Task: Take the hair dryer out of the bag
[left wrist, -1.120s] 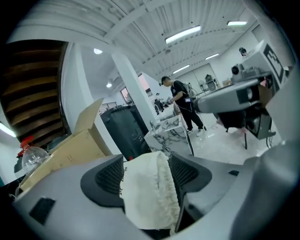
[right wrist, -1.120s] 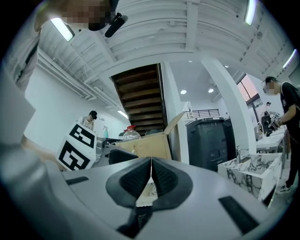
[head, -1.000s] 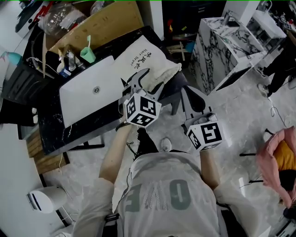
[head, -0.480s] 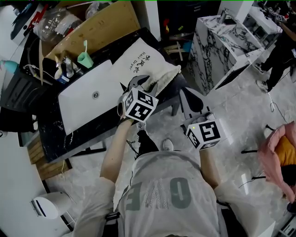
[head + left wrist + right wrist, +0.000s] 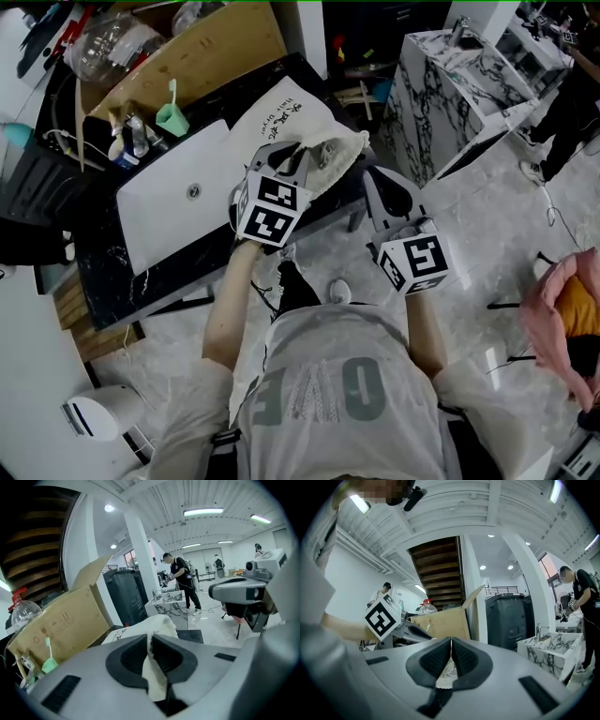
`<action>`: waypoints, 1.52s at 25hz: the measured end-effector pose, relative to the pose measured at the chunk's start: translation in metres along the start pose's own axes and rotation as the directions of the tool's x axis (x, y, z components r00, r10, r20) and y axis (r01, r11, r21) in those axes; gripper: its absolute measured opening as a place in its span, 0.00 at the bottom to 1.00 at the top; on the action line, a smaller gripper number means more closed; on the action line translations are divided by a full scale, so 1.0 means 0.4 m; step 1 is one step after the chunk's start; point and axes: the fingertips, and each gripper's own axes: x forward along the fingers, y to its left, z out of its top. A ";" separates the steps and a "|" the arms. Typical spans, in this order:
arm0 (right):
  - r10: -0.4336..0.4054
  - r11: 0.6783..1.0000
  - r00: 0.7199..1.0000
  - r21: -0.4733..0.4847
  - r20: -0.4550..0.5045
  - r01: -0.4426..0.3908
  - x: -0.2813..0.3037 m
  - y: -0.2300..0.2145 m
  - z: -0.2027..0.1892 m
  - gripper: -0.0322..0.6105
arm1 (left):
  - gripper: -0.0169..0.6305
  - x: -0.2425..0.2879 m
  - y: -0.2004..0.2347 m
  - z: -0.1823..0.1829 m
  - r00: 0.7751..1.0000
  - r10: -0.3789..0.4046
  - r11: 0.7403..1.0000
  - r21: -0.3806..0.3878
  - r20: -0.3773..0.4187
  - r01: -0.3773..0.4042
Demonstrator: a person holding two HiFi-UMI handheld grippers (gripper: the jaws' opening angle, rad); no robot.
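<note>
Closing now, my left gripper (image 5: 150, 641) has a fold of the white cloth bag (image 5: 161, 623) between its jaws. The pads press on the fabric from both sides, and a strip of it hangs down through the gap behind them. In the head view this left gripper (image 5: 289, 157) sits right at the ruffled mouth of the bag (image 5: 286, 112), tilted downward onto it.

My right gripper (image 5: 451, 644) has its jaws pressed together, with only a thin line between the pads. A scrap of the same white cloth (image 5: 446, 670) shows in the gap just under them, so it is pinching a thin bit of the bag. From above, the right gripper (image 5: 370, 178) is just beside the bag's near right corner, close to my left one.

The bag lies on the black table (image 5: 103, 272), next to a closed white laptop (image 5: 178, 197). I cannot make out the hair dryer in any view.
</note>
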 end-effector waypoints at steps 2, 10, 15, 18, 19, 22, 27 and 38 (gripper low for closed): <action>0.005 1.000 1.000 -0.006 0.000 -0.005 0.004 0.001 0.003 0.10 | 0.11 -0.015 0.020 0.021 1.000 0.016 1.000 0.006 0.017 -0.016; 0.017 0.999 1.000 -0.032 -0.021 -0.018 -0.010 0.018 -0.003 0.10 | 0.11 -0.056 0.081 0.065 0.997 0.070 0.998 -0.003 0.043 -0.070; 0.009 1.000 1.000 -0.027 -0.030 -0.010 -0.026 0.020 -0.016 0.10 | 0.11 -0.067 0.090 0.067 0.996 0.082 0.997 -0.015 0.037 -0.081; 0.020 1.000 0.999 -0.013 -0.036 -0.020 -0.027 0.026 -0.017 0.10 | 0.11 -0.067 0.090 0.067 0.996 0.080 0.997 -0.019 0.038 -0.080; 0.030 1.000 0.999 -0.005 -0.041 -0.031 -0.023 0.029 -0.017 0.10 | 0.10 -0.067 0.090 0.068 0.996 0.079 0.997 -0.020 0.037 -0.078; 0.094 0.996 0.993 0.015 -0.073 -0.093 0.008 0.054 -0.019 0.11 | 0.11 -0.065 0.087 0.071 0.997 0.071 0.997 -0.019 0.037 -0.070; 0.278 0.960 0.948 0.074 -0.153 -0.270 0.131 0.126 -0.055 0.40 | 0.11 -0.063 0.094 0.076 0.997 0.057 0.998 -0.044 0.047 -0.055; 0.242 0.966 0.904 0.002 -0.352 -0.258 0.378 0.086 -0.183 0.42 | 0.11 -0.061 0.099 0.070 0.999 0.033 0.999 -0.042 0.041 -0.032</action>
